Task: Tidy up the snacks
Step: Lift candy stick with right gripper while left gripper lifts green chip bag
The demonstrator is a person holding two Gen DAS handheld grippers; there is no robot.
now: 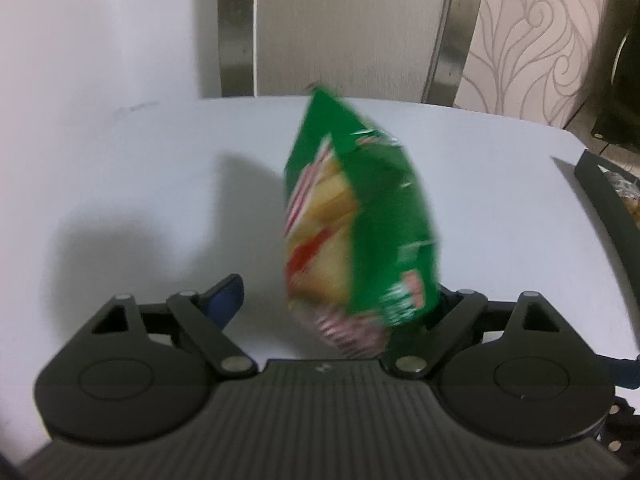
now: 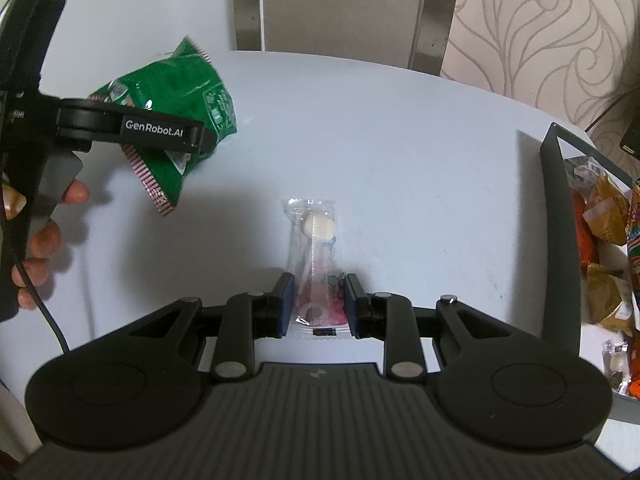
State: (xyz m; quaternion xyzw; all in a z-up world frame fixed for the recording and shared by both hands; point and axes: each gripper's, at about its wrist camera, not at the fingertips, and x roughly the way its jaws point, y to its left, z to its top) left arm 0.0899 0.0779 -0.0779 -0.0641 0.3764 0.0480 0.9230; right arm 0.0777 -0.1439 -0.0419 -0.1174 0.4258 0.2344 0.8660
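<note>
A green chip bag [image 1: 360, 216] stands on end between my left gripper's [image 1: 340, 300] wide-apart jaws, blurred, with the left pad clear of it and the right pad hidden behind it. In the right wrist view the same bag [image 2: 176, 112] hangs above the white table [image 2: 400, 140] beside the left gripper [image 2: 200, 136]. My right gripper [image 2: 318, 300] has its blue pads on both sides of a clear-wrapped lollipop [image 2: 318, 248] lying on the table, with small gaps showing.
A dark bin [image 2: 560, 240] with several wrapped snacks stands at the table's right edge; its rim also shows in the left wrist view [image 1: 608, 208]. A chair back [image 2: 340, 4] stands behind the table. Patterned wallpaper lies to the right.
</note>
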